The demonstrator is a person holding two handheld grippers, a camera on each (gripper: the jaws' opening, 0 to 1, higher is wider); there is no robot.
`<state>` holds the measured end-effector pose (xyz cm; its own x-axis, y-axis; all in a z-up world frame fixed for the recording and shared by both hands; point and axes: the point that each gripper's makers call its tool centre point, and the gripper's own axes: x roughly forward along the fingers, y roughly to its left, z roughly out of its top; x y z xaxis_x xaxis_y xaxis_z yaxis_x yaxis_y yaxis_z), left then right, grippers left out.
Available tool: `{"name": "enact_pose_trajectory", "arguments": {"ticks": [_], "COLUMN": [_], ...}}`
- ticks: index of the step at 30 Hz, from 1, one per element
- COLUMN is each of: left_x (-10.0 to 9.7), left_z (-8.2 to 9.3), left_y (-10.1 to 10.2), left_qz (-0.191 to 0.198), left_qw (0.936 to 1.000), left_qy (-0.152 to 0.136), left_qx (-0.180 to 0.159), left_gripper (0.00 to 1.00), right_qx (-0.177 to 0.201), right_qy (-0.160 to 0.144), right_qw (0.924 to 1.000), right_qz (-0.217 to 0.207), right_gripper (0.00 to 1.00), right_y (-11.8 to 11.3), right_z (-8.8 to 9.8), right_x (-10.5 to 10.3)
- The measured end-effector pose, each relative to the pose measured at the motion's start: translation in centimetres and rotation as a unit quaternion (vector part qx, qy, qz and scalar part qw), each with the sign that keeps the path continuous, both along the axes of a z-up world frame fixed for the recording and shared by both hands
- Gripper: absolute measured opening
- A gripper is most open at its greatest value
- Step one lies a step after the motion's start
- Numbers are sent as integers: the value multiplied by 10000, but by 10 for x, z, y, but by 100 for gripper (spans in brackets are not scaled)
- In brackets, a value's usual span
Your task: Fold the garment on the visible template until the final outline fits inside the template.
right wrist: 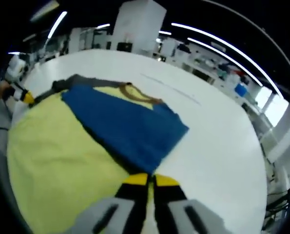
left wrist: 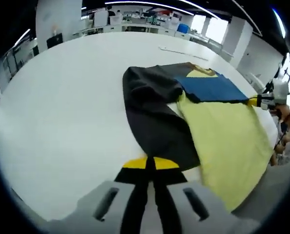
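Observation:
A garment lies on the white table (left wrist: 62, 122): a yellow body (left wrist: 227, 141), a dark grey side (left wrist: 154, 117) and a blue part (left wrist: 210, 88) folded across the yellow near the collar (left wrist: 205, 71). My left gripper (left wrist: 150, 165) is shut, its yellow tips pinching the near edge of the dark grey cloth. My right gripper (right wrist: 150, 181) is shut on the near edge of the blue part (right wrist: 130, 129), with the yellow body (right wrist: 57, 161) to its left. Each gripper shows in the other's view: the right gripper (left wrist: 260, 101) at the blue edge, the left gripper (right wrist: 24, 97) at the grey cloth (right wrist: 69, 83).
A thin line (left wrist: 181, 51) is marked on the table beyond the garment, the same thin line (right wrist: 171, 89) in the right gripper view. A hand (left wrist: 287, 114) holds the right gripper at the table's edge. Shelves and benches (left wrist: 145, 19) stand far behind.

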<state>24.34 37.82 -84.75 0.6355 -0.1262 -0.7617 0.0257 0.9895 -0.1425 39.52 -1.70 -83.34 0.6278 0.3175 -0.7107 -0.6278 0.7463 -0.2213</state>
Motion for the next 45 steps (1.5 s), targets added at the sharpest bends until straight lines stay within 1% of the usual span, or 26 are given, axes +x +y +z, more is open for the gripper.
{"name": "enact_pose_trajectory", "arguments": {"ticks": [3, 9, 12, 14, 20, 21, 23, 24, 25, 26, 27, 30, 31, 33, 36, 37, 39, 41, 43, 45], "left_x": [-2, -5, -6, -5, -6, -6, -6, -6, -6, -6, -6, -6, -7, -6, -7, -6, -6, -6, -4, -3], "left_z": [-1, 0, 0, 0, 2, 3, 3, 3, 3, 3, 3, 6, 7, 10, 16, 17, 20, 24, 23, 25], "left_y": [4, 15, 14, 15, 15, 15, 15, 15, 14, 15, 15, 17, 20, 24, 29, 31, 41, 47, 56, 62], "left_qz": [32, 29, 5, -31, -14, -25, -94, -142, -219, -257, -260, -269, -272, -285, -297, -300, -281, -282, -288, -309], "left_qw": [10000, 9998, 9996, 9995, 9995, 9995, 9995, 9994, 9993, 9992, 9992, 9993, 9993, 9993, 9990, 9989, 9986, 9978, 9971, 9966], "left_qy": [54, 166, 226, 243, 255, 254, 246, 244, 224, 224, 226, 220, 208, 200, 216, 216, 189, 194, 201, 198], "left_qx": [61, 144, 180, 205, 159, 158, 178, 183, 197, 205, 202, 128, 120, 155, 247, 274, 411, 565, 668, 742], "left_gripper": [0, 0, 0, 0, 0, 0, 0, 0, 0, 0, 0, 0, 0, 0, 0, 0, 0, 0, 0, 0], "right_qx": [-63, -59, -76, 0, 58, 88, 483, 650, 894, 976, 999, 1120, 1175, 1328, 1446, 1500, 1585, 1692, 1760, 1772], "right_qy": [89, 240, 325, 341, 348, 358, 479, 523, 530, 488, 482, 505, 506, 559, 578, 594, 617, 609, 613, 616], "right_qw": [9999, 9996, 9991, 9989, 9989, 9989, 9968, 9953, 9929, 9924, 9924, 9912, 9908, 9887, 9874, 9866, 9852, 9836, 9825, 9822], "right_qz": [-16, -158, -267, -326, -303, -298, -421, -490, -574, -573, -541, -494, -447, -402, -287, -253, -204, -114, -38, 127], "right_gripper": [0, 0, 0, 0, 0, 0, 0, 2, 5, 8, 15, 33, 38, 50, 64, 67, 74, 79, 82, 85], "right_y": [-4, -14, -19, -21, -20, -20, -13, -11, -9, -8, -11, -9, -6, -1, 4, 6, 10, 14, 16, 19], "right_z": [-4, -9, -11, -10, -11, -11, -9, -8, -4, -2, -1, 4, 10, 17, 25, 29, 33, 41, 48, 54], "right_x": [0, 2, 2, 4, 1, 1, -1, -2, -2, -2, -2, -4, -7, -12, -18, -22, -24, -30, -37, -43]}}
